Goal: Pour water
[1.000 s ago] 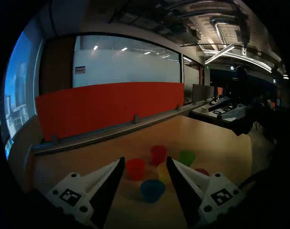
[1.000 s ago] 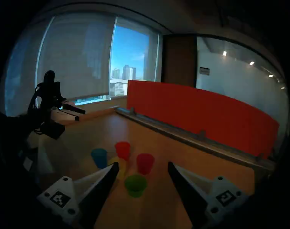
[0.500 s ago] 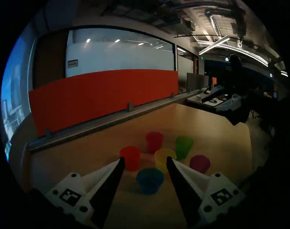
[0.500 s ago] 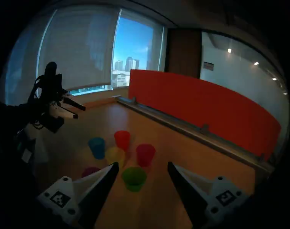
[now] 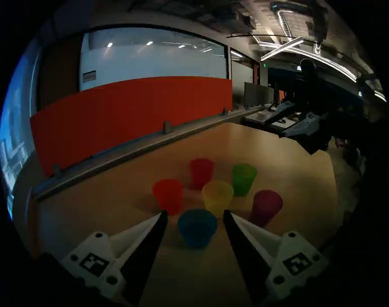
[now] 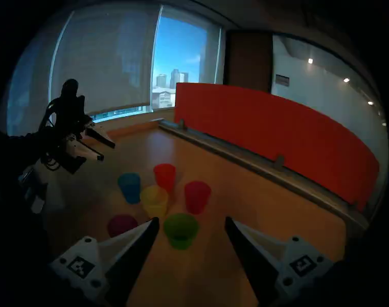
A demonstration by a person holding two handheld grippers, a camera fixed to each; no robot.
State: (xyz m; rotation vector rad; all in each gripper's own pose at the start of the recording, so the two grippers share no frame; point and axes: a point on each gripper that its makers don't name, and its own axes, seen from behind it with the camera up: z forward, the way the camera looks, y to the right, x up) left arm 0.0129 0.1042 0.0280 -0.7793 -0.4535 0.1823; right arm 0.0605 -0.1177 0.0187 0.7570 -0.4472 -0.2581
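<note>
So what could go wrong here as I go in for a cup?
The left gripper, open and aimed at the blue cup, could knock the yellow cup close behind it. The right gripper points at the green cup in the same cluster, so the two grippers might collide.

Cups: six in all, standing on the counter [image 5: 301, 179]
Red: two, the left red cup [image 5: 168, 194] and the back red cup [image 5: 201, 172]
Yellow: one, the yellow cup [image 5: 218, 197]
Green: one, the green cup [image 5: 243, 178]
Blue: one, the blue cup [image 5: 197, 230]
Purple: one, the purple cup [image 5: 266, 205]
Claws: two, the left claw [image 5: 195, 212] and the right claw [image 6: 191, 220]
Fingers: two on each claw, four together
Counters: one
Partitions: one, the red partition [image 5: 133, 110] along the counter's far edge
</note>
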